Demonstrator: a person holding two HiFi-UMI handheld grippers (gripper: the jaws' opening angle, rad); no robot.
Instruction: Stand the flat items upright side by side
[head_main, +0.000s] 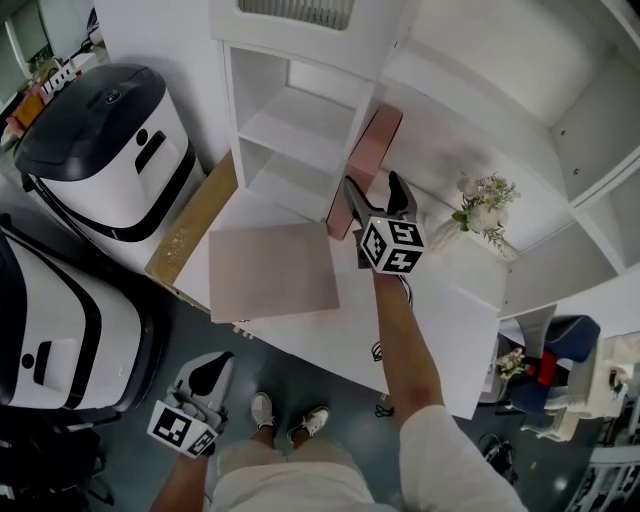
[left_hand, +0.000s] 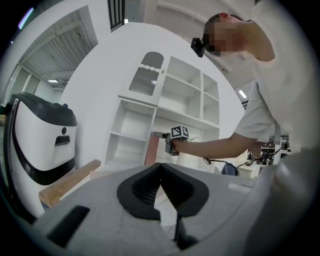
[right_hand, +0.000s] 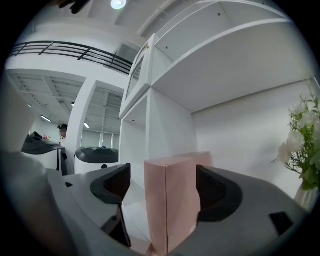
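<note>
One pink flat box (head_main: 365, 170) stands upright on the white table (head_main: 440, 300), close beside the side wall of the shelf unit (head_main: 290, 120). My right gripper (head_main: 375, 195) reaches level around its near edge. In the right gripper view the box (right_hand: 172, 205) sits between the jaws: a gap shows at the left pad (right_hand: 112, 182), and the right pad is close against it. A second pink flat box (head_main: 272, 270) lies flat on the table's left part. My left gripper (head_main: 210, 372) hangs low off the table's near left corner, its jaws (left_hand: 160, 167) together with nothing in them.
Two white-and-black machines (head_main: 100, 140) (head_main: 50, 320) stand on the floor to the left. A wooden plank (head_main: 190, 230) runs along the table's left edge. A vase of flowers (head_main: 485, 210) stands right of the right gripper. More shelves rise at the right.
</note>
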